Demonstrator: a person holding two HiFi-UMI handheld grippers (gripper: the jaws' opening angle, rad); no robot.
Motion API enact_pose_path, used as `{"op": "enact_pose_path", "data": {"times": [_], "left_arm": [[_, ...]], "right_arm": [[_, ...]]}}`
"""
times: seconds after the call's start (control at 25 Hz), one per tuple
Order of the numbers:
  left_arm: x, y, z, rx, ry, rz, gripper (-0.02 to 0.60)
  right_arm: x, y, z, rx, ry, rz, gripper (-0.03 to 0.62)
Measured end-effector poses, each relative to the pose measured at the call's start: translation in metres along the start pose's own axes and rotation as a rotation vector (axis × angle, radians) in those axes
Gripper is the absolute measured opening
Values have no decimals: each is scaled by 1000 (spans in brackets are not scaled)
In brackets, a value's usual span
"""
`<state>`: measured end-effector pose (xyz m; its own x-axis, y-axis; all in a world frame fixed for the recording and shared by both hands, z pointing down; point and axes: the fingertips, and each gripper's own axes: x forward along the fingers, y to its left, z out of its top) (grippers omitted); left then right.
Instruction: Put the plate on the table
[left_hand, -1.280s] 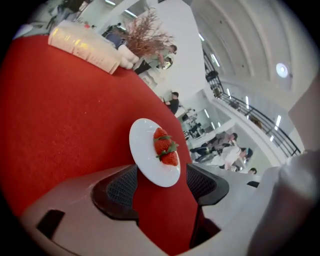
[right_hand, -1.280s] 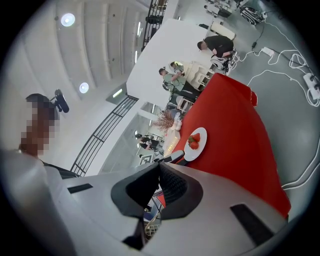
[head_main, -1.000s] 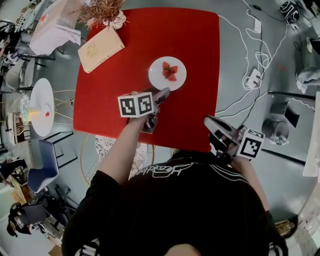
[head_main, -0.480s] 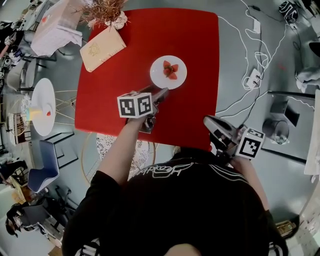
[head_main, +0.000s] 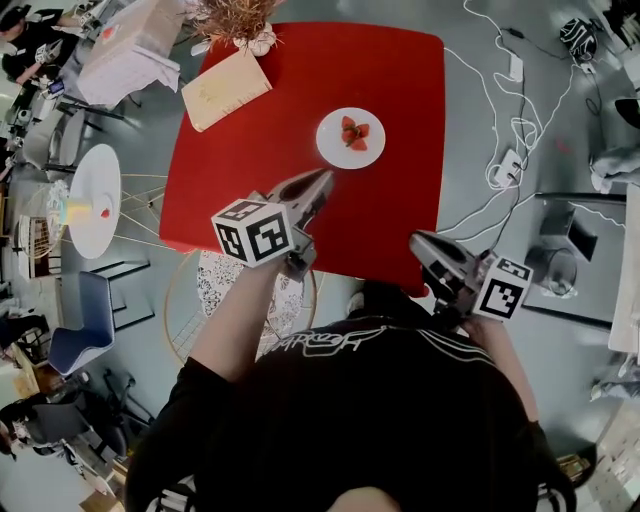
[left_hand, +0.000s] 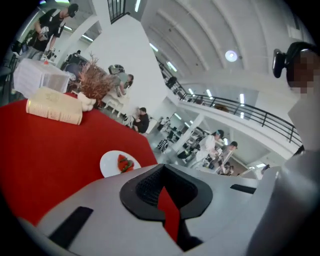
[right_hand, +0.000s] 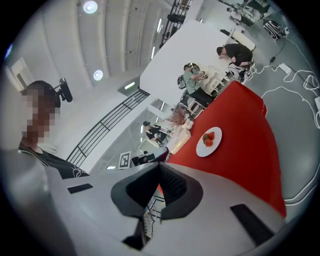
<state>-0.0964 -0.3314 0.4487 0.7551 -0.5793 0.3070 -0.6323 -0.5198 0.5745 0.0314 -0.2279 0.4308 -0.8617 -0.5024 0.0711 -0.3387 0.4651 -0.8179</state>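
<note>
Plate (head_main: 334, 146) with strawberries (head_main: 354, 132) sits flat on red worktop (head_main: 250, 160), so placing looks done. Left gripper (head_main: 322, 180) near plate, not touching, jaws just closed on nothing. Right gripper (head_main: 418, 242) closed, empty, idle at worktop's near edge.

Your table (head_main: 300, 200) has a flat, matt red top, smooth and without sheen. The plate (head_main: 332, 146) on it looks like glazed white ceramic, lightly glossy. Left of the plate and farther from you, the book (head_main: 226, 89) has a dull cream cover, paper or cloth. Your right gripper (head_main: 418, 242) has a smooth, matt grey plastic shell. Its pads (right_hand: 172, 186) are black and finely ribbed.
</note>
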Motion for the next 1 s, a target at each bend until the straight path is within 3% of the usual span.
{"op": "enact_pose_path", "data": {"times": [0.2, 0.36, 0.76, 0.88, 1.0], "left_arm": [[-37, -66, 19, 137, -87, -138, 8], [-73, -118, 19, 176, -126, -254, 8], [-126, -180, -21, 153, -77, -371, 8], [-134, -195, -28, 186, -88, -395, 8], [-137, -208, -39, 243, -94, -378, 8]], "right_arm": [[-11, 28, -12, -62, -15, 11, 8], [-23, 61, -19, -114, -49, 21, 8], [-42, 126, -31, -429, -39, -21, 8], [-43, 137, -30, -529, -51, -32, 8], [-44, 143, -39, -560, -15, -22, 8]]}}
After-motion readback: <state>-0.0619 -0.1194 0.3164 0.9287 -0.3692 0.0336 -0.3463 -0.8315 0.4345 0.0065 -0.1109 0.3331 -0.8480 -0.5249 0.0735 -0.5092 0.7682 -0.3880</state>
